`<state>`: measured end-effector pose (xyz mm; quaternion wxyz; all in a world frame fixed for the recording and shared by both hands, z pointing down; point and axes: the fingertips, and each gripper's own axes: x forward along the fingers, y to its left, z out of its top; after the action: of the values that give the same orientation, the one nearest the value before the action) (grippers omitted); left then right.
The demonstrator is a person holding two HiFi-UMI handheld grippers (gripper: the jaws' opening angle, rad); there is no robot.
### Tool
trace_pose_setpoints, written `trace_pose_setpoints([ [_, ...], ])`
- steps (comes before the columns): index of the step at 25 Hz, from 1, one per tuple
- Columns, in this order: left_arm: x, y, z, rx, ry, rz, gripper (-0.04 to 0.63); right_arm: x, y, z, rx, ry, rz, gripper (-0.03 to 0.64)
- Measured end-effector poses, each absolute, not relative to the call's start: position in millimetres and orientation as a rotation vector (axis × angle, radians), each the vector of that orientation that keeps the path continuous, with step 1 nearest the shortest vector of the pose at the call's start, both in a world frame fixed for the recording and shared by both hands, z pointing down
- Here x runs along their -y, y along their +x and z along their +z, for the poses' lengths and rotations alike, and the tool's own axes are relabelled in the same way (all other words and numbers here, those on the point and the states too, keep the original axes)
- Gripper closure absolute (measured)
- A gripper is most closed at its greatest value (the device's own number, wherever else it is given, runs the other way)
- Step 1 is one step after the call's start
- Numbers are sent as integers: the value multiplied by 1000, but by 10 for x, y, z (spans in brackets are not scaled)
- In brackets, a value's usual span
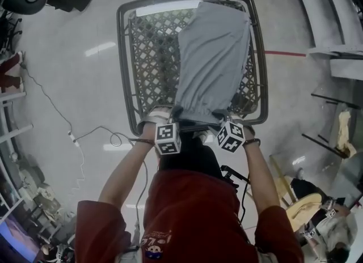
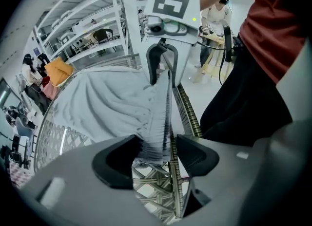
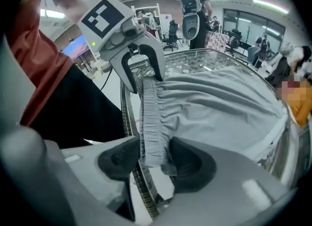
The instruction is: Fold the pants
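The grey pants (image 1: 212,58) are spread lengthwise over the mesh table (image 1: 126,69), with the waistband (image 3: 148,118) brought to the near rim, presumably so that the fold can be started from a flat, squared garment. The left gripper (image 2: 157,153) and the right gripper (image 3: 155,158) are placed at the waistband's two corners. Each has its jaws parted, and the gathered band stands loosely between them rather than being pinched, so the cloth is judged released. The garment's full length, reaching the far rim, is shown only by the head view. The slack beside the pads, with the table rim visible through it, is shown only by the gripper views.
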<state>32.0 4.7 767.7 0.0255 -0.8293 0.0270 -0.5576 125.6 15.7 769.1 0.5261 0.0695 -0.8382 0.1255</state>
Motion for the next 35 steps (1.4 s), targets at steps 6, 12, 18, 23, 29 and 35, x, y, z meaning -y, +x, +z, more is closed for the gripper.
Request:
trace_pose_setpoints([
  [6,-73,334,7698,-109,-2574,-1718,441,-232,1285,7706,1973,83,166,481],
  [12,-114,416,7583,-66,-2586,-1721,451,-317,1361,7642,1923,55,258,501],
  [18,-425,408,7508,15,-2589,-1726,453,-629,1344,7508,1932,52,324,502],
  [23,-814,423,7427,61,-2577,-1753,453,-1039,1352,7436,1942,36,326,502],
  [29,-1014,427,7332,17,-2579,-1755,453,-1208,1359,7330,1978,99,333,502],
  [35,-653,451,7129,-48,-2552,-1738,453,-786,1380,7071,2020,198,293,502],
])
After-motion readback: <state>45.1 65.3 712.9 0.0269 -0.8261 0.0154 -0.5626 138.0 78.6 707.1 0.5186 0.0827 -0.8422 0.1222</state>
